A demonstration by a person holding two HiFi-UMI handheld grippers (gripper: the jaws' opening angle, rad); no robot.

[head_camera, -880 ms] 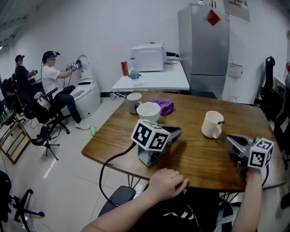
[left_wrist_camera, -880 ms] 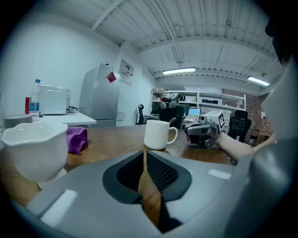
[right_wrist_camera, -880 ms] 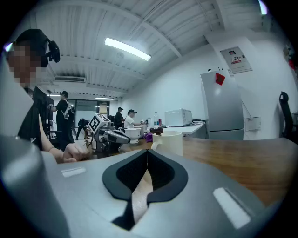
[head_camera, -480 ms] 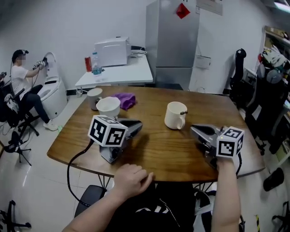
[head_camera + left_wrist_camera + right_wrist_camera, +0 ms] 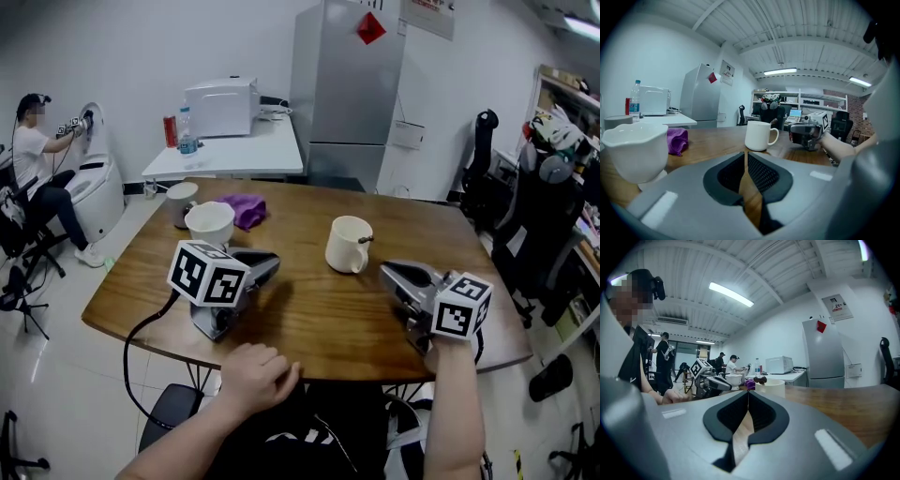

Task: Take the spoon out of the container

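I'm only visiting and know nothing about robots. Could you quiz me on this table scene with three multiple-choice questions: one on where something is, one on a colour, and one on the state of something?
1. Where is the spoon?
A. On the floor
B. In the white mug
C. In a drawer

2. What colour is the cloth at the far side of the table?
A. Purple
B. Yellow
C. Green

3. How do the jaws of the right gripper stand?
A. Wide apart
B. Closed on the spoon
C. Shut, with nothing between them

Answers:
1. B, since the spoon's dark handle end pokes out over the mug's rim.
2. A, since the crumpled cloth is plainly purple in the head view.
3. C, since the right gripper view shows the two pads meeting at their tips, with only the table beyond.
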